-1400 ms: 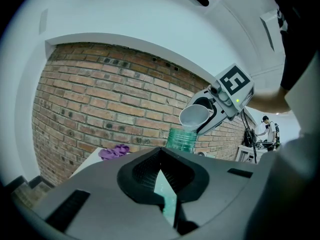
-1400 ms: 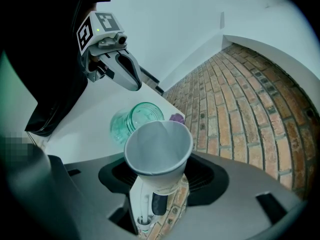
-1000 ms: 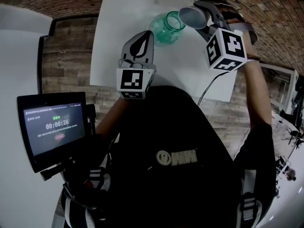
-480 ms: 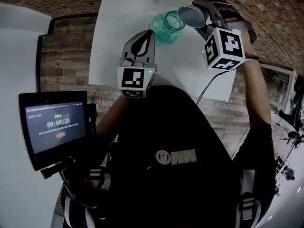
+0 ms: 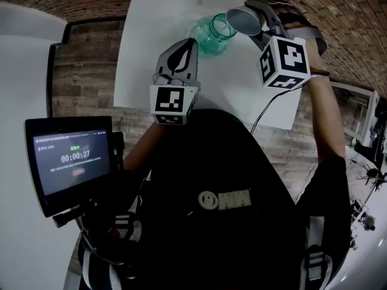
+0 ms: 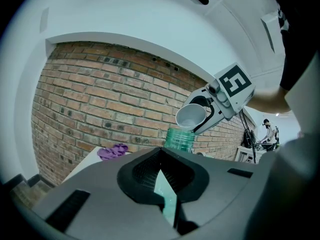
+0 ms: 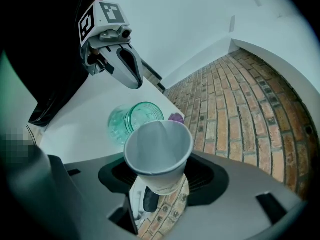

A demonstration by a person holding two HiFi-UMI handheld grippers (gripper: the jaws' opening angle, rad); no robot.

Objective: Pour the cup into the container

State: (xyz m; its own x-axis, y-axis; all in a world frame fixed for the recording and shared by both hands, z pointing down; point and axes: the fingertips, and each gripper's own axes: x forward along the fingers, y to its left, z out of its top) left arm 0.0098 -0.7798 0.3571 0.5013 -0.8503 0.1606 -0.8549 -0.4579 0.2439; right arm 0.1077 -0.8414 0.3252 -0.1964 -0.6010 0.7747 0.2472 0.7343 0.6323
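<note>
Right gripper view: my right gripper [image 7: 155, 181] is clamped on one white paper cup [image 7: 159, 154], tipped toward the mouth of one green glass jar [image 7: 131, 121] just beyond its jaws. My left gripper [image 7: 131, 74], jaws together, points at that jar from beside it. One screen [image 5: 71, 162] reads 00:00:27.

Matt paper cup [image 7: 159, 154]; translucent green ribbed container [image 5: 213, 35].

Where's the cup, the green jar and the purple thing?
cup [image 7: 159, 145]: right gripper view, inside wall.
green jar [image 5: 205, 39]: head view, glass side.
purple thing [image 6: 113, 151]: left gripper view, its middle.
</note>
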